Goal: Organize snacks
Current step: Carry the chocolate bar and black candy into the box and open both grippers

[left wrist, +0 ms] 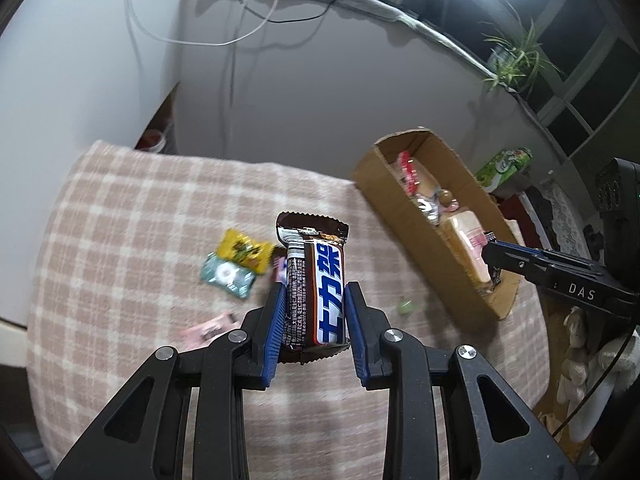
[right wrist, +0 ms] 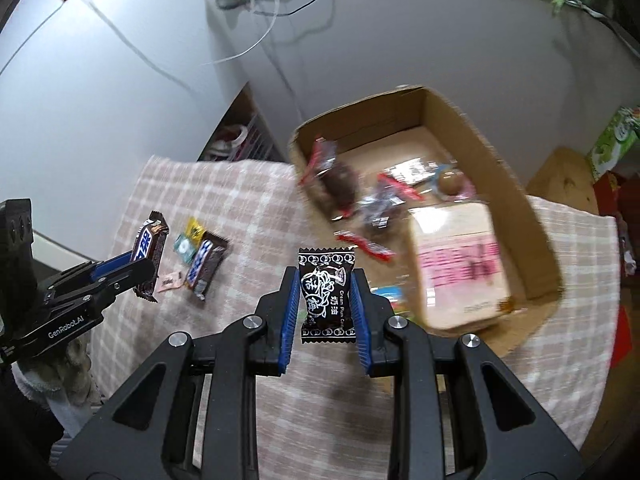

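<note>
My left gripper (left wrist: 315, 286) is shut on a brown chocolate bar (left wrist: 320, 280) with blue characters on a white band, held upright above the checked cloth. My right gripper (right wrist: 326, 274) is shut on a small black candy packet (right wrist: 326, 300), in front of the open cardboard box (right wrist: 532, 220). The box holds red-wrapped snacks (right wrist: 332, 168) and a pink-and-white pack (right wrist: 460, 268). In the right wrist view, the left gripper (right wrist: 138, 265) and its bar (right wrist: 150, 240) show at the left. In the left wrist view, the right gripper (left wrist: 489, 249) hangs over the box (left wrist: 384, 184).
On the pink checked cloth (left wrist: 140, 240) lie a second chocolate bar (right wrist: 204, 266), a yellow candy (left wrist: 244, 252), a teal candy (left wrist: 228, 276), a pink wrapper (left wrist: 208, 330) and a small green sweet (left wrist: 408, 306). A green carton (left wrist: 506, 166) stands behind the box. Cables hang on the wall.
</note>
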{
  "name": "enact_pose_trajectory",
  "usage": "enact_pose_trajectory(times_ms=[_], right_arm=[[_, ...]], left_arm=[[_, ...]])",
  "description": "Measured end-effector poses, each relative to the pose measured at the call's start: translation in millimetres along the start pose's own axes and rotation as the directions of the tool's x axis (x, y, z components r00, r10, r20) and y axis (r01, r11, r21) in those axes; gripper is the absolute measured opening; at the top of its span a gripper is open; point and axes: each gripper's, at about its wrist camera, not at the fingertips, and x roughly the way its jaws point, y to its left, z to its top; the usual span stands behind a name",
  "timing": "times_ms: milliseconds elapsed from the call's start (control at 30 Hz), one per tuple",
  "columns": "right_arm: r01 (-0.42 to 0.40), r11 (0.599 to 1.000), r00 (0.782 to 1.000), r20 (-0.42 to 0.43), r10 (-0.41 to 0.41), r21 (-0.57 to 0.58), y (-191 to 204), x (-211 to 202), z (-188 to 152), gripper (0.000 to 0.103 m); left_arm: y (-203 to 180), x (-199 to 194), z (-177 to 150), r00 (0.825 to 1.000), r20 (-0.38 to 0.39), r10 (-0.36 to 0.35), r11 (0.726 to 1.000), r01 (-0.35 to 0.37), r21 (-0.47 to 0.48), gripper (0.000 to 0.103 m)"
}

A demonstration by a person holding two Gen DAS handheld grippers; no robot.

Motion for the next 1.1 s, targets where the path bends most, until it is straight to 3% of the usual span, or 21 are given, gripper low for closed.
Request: enact_pose_trajectory(times_ms=[533, 1100], right_arm=[[0.079, 0.992, 0.996, 0.024, -0.082, 0.095, -75.2, -13.3, 5.4, 0.026], [0.137, 0.981, 0.991, -0.016, -0.136, 0.139, -119.4, 9.4, 9.9, 0.026]], left_arm=[[-66.5, 31.0, 44.7, 0.998, 0.003, -0.064, 0.991, 0.063, 0.119, 0.028], [-110.7, 76.6, 82.8, 0.996, -0.023, -0.092, 0.979, 0.095, 0.183, 0.028]])
